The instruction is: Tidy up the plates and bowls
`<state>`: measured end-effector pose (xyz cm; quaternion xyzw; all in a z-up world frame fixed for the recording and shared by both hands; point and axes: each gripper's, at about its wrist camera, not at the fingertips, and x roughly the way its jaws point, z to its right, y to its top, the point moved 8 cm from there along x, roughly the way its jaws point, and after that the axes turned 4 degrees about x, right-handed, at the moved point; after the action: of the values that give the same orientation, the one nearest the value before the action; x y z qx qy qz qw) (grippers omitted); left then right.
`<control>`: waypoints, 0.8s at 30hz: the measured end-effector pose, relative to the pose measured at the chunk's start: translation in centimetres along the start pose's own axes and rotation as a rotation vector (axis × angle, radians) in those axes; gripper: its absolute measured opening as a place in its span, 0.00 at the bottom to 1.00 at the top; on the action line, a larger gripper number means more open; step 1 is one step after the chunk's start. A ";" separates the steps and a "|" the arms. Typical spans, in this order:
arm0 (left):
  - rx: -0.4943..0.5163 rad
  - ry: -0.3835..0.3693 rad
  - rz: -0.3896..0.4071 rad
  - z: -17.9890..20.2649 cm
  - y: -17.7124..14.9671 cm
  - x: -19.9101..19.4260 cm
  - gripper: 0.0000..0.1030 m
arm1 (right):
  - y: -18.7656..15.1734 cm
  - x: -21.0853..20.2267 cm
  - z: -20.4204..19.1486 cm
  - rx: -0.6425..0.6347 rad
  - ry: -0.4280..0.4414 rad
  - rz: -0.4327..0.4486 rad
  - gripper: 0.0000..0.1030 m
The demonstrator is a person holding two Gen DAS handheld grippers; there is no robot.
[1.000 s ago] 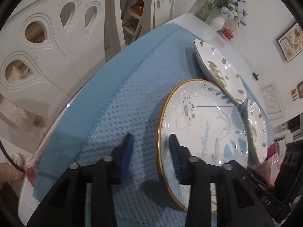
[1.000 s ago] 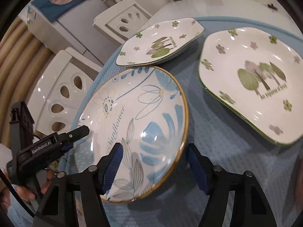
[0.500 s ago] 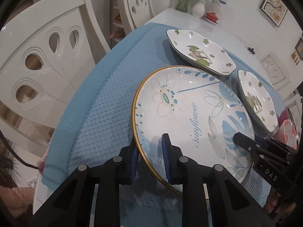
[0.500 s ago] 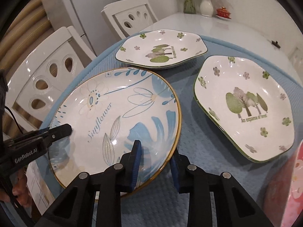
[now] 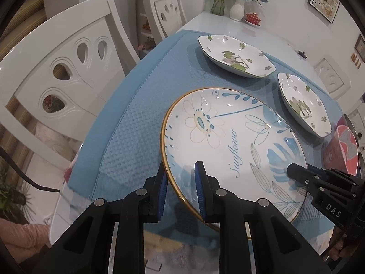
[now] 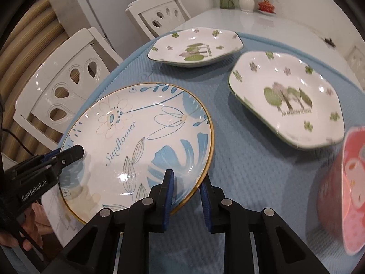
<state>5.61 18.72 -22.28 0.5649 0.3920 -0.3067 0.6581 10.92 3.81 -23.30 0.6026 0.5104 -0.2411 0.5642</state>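
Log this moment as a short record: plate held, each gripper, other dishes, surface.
held item: round Sunflower plate, gripped at opposite rim edges
left gripper: shut on the plate's rim
right gripper: just closed onto the plate's rim
other dishes: two tree-print dishes, far one and near one, apart from each other
also present: pink bowl, blurred
surface: blue mat

Both tongs (image 5: 181,188) (image 6: 188,196) closed on the sunflower plate (image 5: 232,146), lifting it.
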 end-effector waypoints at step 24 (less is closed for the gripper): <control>-0.001 -0.036 -0.058 0.4 -6.6 -2.9 0.19 | -7.7 -3.7 -1.7 0.018 0.033 -0.079 0.21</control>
<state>-1.38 17.06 -23.08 0.5475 0.3967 -0.3356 0.6560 2.25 2.87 -23.04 0.5908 0.5408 -0.2581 0.5402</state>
